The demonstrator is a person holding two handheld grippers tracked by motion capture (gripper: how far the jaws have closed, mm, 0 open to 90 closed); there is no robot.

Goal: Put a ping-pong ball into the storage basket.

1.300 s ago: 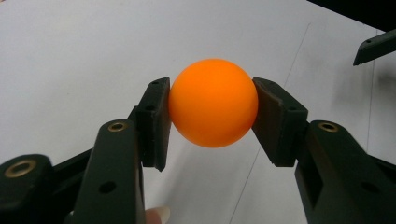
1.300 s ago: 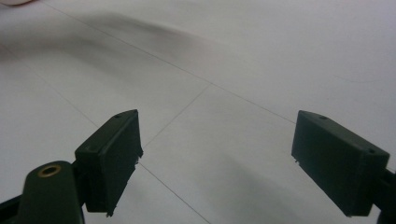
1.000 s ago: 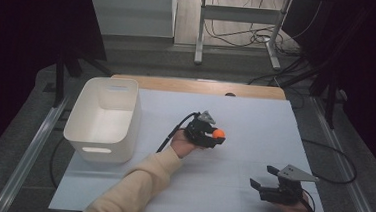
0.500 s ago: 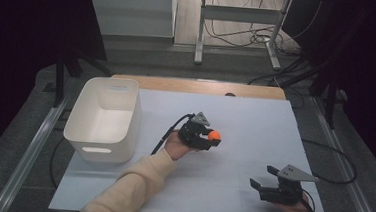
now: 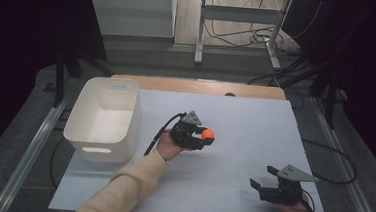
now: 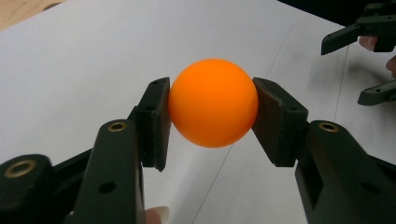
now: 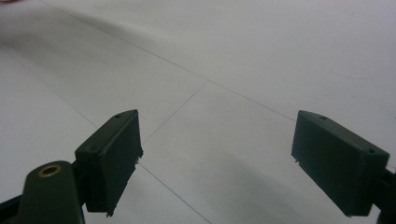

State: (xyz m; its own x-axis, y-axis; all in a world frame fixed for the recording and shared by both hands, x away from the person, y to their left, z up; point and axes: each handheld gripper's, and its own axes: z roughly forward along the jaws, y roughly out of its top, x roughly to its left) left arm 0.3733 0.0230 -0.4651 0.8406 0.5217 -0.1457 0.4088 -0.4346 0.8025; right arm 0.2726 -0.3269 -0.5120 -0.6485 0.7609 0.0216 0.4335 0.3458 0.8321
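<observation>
Left gripper (image 5: 205, 135) shifted left toward bin (image 5: 106, 116) — clamping orange ball (image 6: 213, 109); right gripper (image 5: 267, 177) wide open, empty.

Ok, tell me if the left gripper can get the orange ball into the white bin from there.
Probably yes: left gripper grips the orange ball, and bare table lies between it and the open white bin.

Smooth matt orange plastic ball (image 6: 213, 109); matt white table (image 5: 255, 125); glossy plastic bin (image 5: 104, 118).

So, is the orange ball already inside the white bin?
No, the ball is clamped between the left gripper pads above the table, apart from the bin.
</observation>
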